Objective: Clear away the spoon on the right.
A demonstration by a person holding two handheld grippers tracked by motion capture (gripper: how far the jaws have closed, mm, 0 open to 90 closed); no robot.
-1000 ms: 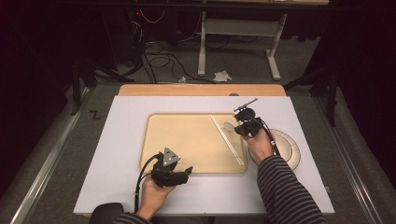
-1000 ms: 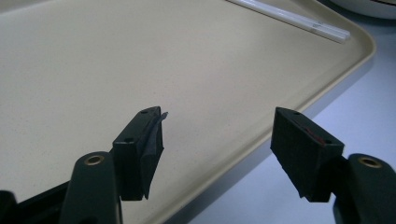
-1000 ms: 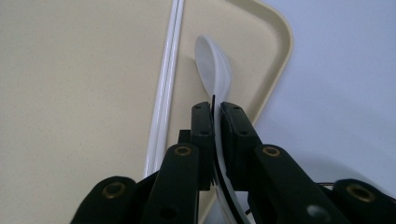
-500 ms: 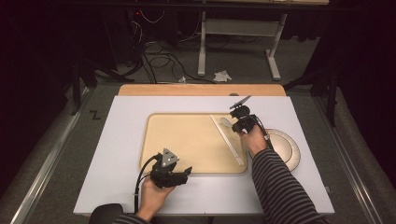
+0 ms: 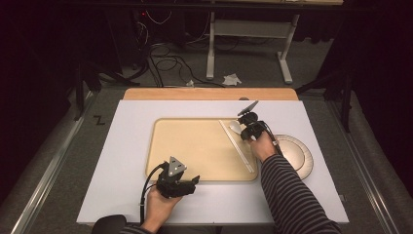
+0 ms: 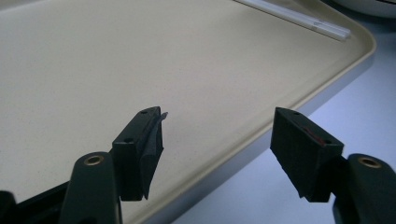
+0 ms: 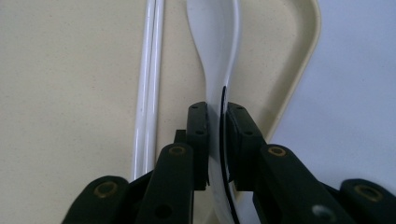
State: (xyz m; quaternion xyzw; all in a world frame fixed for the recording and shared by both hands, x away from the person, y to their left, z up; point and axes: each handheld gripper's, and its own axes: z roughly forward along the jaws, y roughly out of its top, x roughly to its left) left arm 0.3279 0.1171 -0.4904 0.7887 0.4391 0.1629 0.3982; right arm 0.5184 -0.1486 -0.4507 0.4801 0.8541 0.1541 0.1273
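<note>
Between the right hand-held gripper's (image 7: 215, 144) jaws sits the spoon (image 7: 215, 51) handle; they have just been easing apart, seemingly to release it on the tray (image 7: 299, 70) beside the chopsticks (image 7: 150, 93) on its left. Left hand-held gripper (image 6: 217, 144) waits wide, empty. Whether the pads grip the spoon is unclear; its bowl is cut off

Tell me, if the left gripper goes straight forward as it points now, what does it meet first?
Probably the chopsticks at the tray's far corner; before them the left gripper faces bare tray, though depth is unclear.
</note>
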